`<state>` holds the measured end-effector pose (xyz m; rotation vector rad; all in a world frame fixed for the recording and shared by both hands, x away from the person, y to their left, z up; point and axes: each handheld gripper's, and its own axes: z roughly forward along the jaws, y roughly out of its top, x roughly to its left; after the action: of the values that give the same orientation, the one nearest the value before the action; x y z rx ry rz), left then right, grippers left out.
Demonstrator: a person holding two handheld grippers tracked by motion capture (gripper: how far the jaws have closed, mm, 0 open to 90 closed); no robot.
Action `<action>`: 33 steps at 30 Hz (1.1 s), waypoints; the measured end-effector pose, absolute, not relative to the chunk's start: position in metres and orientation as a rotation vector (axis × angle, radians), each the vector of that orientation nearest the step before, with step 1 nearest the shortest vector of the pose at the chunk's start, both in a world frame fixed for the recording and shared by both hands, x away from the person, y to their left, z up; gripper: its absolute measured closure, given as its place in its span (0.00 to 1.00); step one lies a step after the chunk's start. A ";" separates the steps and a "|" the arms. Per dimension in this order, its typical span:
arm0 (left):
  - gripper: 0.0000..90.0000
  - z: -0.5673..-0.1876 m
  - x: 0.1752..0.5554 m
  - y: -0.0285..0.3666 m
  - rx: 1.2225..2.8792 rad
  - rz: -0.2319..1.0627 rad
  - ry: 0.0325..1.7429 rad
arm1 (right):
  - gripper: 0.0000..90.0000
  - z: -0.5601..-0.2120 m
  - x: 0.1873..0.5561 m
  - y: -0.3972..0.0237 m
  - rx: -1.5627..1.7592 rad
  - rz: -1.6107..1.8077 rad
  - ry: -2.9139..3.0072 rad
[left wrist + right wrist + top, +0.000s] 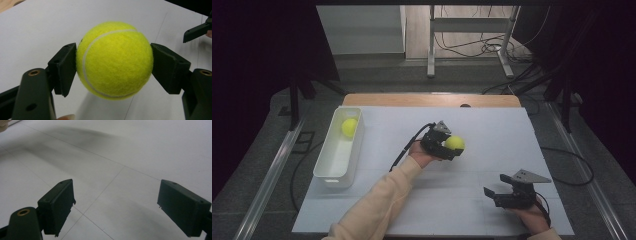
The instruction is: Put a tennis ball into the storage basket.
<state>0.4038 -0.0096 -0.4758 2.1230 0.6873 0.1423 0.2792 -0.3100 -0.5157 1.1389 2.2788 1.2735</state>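
Tennis ball gripped near the table's middle.

My left gripper [451, 148] pinches the tennis ball [114, 60] between both pads, lifted clear above the white table [492, 125] (a second ball [349, 127] lies in the white bin [326, 167] by the left edge). My right gripper [116, 207] sits spread wide and empty near the front right corner.

No legible txt or labels in any view.

The left black two-jaw gripper [451, 148] is held over mid-table on an outstretched cream-sleeved forearm [377, 202], jaws clamped; the right black two-jaw gripper [495, 189] sits low at the near right, jaws spread wide, nothing between them.
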 end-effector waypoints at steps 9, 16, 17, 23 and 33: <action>0.29 -0.476 0.402 -0.006 2.118 0.144 0.695 | 0.16 -0.516 0.279 -0.310 1.145 1.270 2.280; 0.29 -0.476 0.400 -0.005 2.118 0.144 0.685 | 0.16 -0.516 0.279 -0.311 1.144 1.270 2.280; 0.29 -0.476 0.400 -0.005 2.115 0.143 0.687 | 0.16 -0.516 0.279 -0.311 1.144 1.270 2.279; 0.29 -0.480 0.401 -0.003 2.117 0.132 0.698 | 0.16 -0.516 0.279 -0.311 1.142 1.270 2.281; 0.29 -0.481 0.398 0.003 2.111 0.132 0.703 | 0.16 -0.517 0.279 -0.310 1.140 1.265 2.285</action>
<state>0.3985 0.0035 -0.4806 2.1114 0.7033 0.1316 0.2793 -0.3104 -0.5165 1.1401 2.2852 1.2647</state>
